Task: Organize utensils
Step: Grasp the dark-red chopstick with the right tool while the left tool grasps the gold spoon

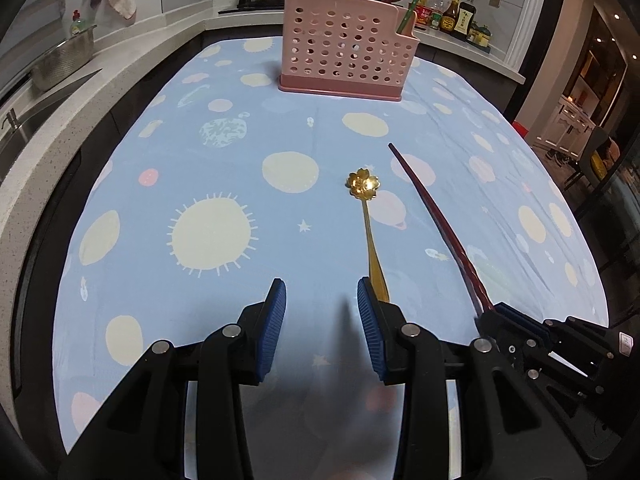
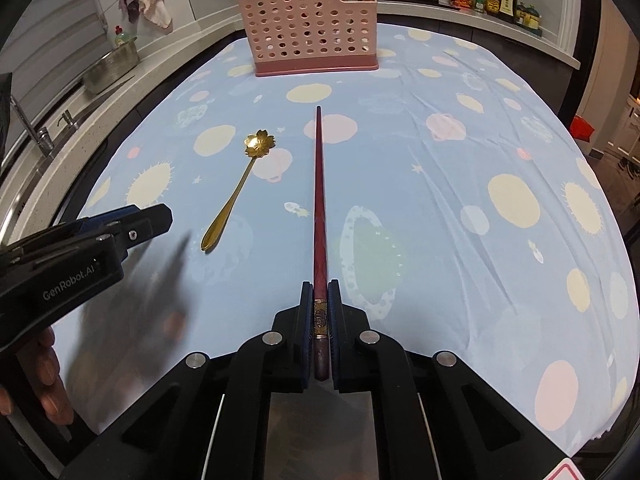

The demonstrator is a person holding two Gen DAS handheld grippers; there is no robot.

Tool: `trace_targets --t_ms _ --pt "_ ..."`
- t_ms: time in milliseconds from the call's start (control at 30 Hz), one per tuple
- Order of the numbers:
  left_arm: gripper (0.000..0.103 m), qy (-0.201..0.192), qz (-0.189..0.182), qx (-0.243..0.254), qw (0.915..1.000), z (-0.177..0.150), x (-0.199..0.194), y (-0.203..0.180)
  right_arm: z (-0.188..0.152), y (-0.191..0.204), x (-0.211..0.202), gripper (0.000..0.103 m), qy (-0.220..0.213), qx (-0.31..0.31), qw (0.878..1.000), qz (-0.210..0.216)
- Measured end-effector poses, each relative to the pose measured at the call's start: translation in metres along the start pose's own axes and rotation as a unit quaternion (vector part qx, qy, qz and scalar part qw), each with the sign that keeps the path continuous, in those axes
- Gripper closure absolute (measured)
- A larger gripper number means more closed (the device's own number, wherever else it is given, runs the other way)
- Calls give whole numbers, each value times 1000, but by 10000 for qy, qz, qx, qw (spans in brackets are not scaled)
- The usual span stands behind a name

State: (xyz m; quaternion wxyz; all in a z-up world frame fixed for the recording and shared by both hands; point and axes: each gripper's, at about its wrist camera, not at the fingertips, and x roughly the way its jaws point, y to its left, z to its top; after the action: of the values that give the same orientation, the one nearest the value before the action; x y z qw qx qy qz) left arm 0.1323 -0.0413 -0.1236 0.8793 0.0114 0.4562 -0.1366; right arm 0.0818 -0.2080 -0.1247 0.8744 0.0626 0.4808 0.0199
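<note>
Right wrist view: right claw (image 2: 320, 312) clamped on chopstick (image 2: 319, 200) at its thick end; stiff, light, slippery (long lever). Left claw (image 1: 321, 300) apart, empty, beside chopstick.

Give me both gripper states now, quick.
Left gripper: open, holding nothing.
Right gripper: shut on the dark red chopstick.

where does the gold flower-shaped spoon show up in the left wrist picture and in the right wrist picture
Left wrist view: the gold flower-shaped spoon lies right of centre, its handle end beside the left gripper's right-hand finger.
Right wrist view: the spoon lies left of centre, left of the dark red chopstick.
Shared landmark: the pink perforated plastic utensil holder at the far end of the table.
</note>
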Motion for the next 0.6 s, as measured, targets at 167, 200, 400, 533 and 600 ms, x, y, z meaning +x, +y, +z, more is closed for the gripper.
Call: trace_targets --t_ms 167,200,400,533,600 --pt "66 73 -181 -22 9998 -2 7 -4 -1 -8 -3 96 -18 149 9999 29" --pt "66 92 -207 -27 9997 -2 9 -4 -1 -9 -3 96 -18 183 9998 44" --pt "66 196 -407 24 9990 2 17 -17 0 -15 -3 96 -24 307 9995 108" --pt "67 316 -439 61 9985 0 28 -23 -1 -18 -4 96 -33 363 9993 128" --pt "67 303 -391 93 9987 0 29 -26 -1 -19 -4 96 -30 390 9991 138"
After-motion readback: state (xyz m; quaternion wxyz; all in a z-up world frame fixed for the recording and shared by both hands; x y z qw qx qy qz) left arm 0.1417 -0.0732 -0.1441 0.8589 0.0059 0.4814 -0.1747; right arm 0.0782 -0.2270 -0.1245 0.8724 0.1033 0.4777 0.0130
